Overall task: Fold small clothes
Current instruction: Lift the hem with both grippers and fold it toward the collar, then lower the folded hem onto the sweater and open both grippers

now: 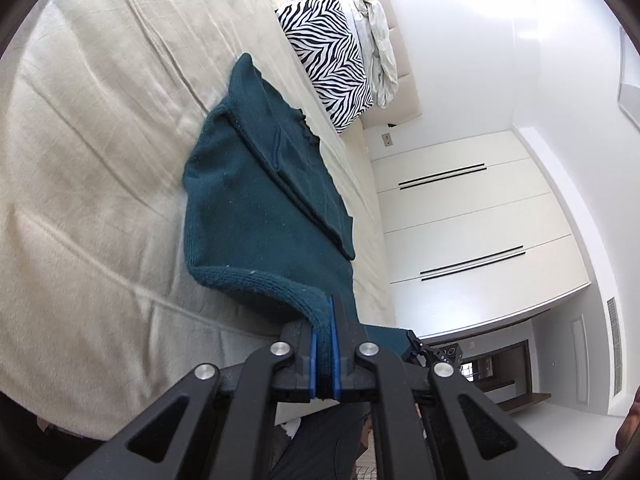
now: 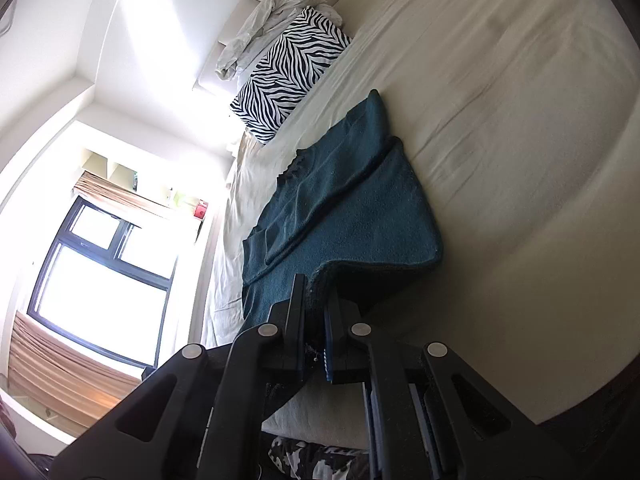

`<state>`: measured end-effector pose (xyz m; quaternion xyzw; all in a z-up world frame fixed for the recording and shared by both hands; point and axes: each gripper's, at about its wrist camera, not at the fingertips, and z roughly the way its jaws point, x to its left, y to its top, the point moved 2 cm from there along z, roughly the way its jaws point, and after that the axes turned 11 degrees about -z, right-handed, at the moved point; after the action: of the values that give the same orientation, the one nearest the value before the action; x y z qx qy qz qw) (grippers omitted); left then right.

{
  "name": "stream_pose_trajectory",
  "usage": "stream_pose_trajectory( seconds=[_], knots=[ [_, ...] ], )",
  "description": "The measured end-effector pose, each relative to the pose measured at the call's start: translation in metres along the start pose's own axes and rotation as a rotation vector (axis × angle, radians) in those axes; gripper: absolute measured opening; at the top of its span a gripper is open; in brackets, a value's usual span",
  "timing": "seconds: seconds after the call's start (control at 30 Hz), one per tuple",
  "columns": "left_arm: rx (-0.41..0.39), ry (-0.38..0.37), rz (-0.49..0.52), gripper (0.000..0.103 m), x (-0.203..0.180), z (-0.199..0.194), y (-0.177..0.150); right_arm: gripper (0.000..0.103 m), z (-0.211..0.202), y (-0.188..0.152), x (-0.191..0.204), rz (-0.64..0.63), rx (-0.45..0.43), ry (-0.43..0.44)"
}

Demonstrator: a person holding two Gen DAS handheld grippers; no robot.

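Observation:
A dark teal knitted sweater (image 1: 256, 200) lies on a cream bed sheet (image 1: 100, 120), its sleeves folded in over the body. My left gripper (image 1: 326, 320) is shut on the sweater's near hem and lifts that corner off the sheet. In the right wrist view the same sweater (image 2: 352, 208) lies on the bed sheet (image 2: 520, 120). My right gripper (image 2: 318, 300) is shut on the hem at the other near corner, which is raised too. The hem hangs in a curve between the two grippers.
A zebra-print pillow (image 1: 328, 56) and a crumpled pale cloth (image 1: 378, 48) lie at the head of the bed, also in the right wrist view (image 2: 288, 76). White wardrobe doors (image 1: 472, 220) stand beside the bed. A bright window (image 2: 100, 280) is on the other side.

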<state>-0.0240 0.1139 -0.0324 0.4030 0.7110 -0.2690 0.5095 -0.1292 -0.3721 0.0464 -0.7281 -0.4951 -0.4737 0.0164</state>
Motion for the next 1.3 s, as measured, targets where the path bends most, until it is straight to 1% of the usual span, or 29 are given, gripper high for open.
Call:
stream_pose_trajectory(
  seconds=[0.13,0.3,0.47,0.57,0.73,0.9,1.0,1.07,1.13,1.17,1.2,1.23,1.27,1.3],
  knots=[
    [-0.036,-0.050,-0.007,0.007,-0.016,0.009,0.031,0.006,0.020,0.034,0.005,-0.013,-0.033,-0.007],
    [-0.070,-0.091,-0.028,0.007,-0.028,0.026,0.075,0.006,0.051,0.082,0.000,0.008,-0.072,-0.034],
    [-0.103,-0.097,-0.021,0.007,-0.042,0.051,0.122,0.006,0.088,0.131,0.002,-0.003,-0.104,-0.062],
    [-0.122,-0.076,-0.005,0.007,-0.047,0.068,0.150,0.006,0.115,0.160,-0.001,-0.001,-0.113,-0.083],
    [-0.131,-0.016,-0.003,0.007,-0.041,0.099,0.189,0.006,0.174,0.197,-0.019,0.013,-0.088,-0.151],
    [-0.139,0.024,-0.043,0.007,-0.022,0.122,0.223,0.006,0.227,0.219,-0.043,0.043,-0.060,-0.215],
    [-0.155,0.071,-0.046,0.007,-0.013,0.134,0.240,0.007,0.253,0.227,-0.057,0.052,-0.046,-0.259],
    [-0.144,0.099,-0.070,0.014,-0.004,0.143,0.249,0.008,0.268,0.232,-0.070,0.093,-0.040,-0.272],
    [-0.149,0.119,-0.069,0.034,0.000,0.148,0.253,0.009,0.280,0.236,-0.082,0.128,-0.029,-0.280],
    [-0.149,0.127,-0.062,0.039,0.000,0.150,0.252,0.014,0.286,0.235,-0.087,0.138,-0.020,-0.290],
    [-0.148,0.128,-0.055,0.047,0.000,0.150,0.250,0.025,0.289,0.235,-0.090,0.139,-0.017,-0.300],
    [-0.147,0.138,-0.050,0.053,0.001,0.151,0.249,0.032,0.291,0.234,-0.091,0.129,-0.023,-0.314],
    [-0.145,0.152,-0.044,0.054,0.001,0.151,0.247,0.052,0.291,0.234,-0.091,0.119,-0.033,-0.325],
    [-0.142,0.157,-0.036,0.054,0.001,0.150,0.243,0.060,0.289,0.234,-0.091,0.115,-0.050,-0.327]
  ],
)
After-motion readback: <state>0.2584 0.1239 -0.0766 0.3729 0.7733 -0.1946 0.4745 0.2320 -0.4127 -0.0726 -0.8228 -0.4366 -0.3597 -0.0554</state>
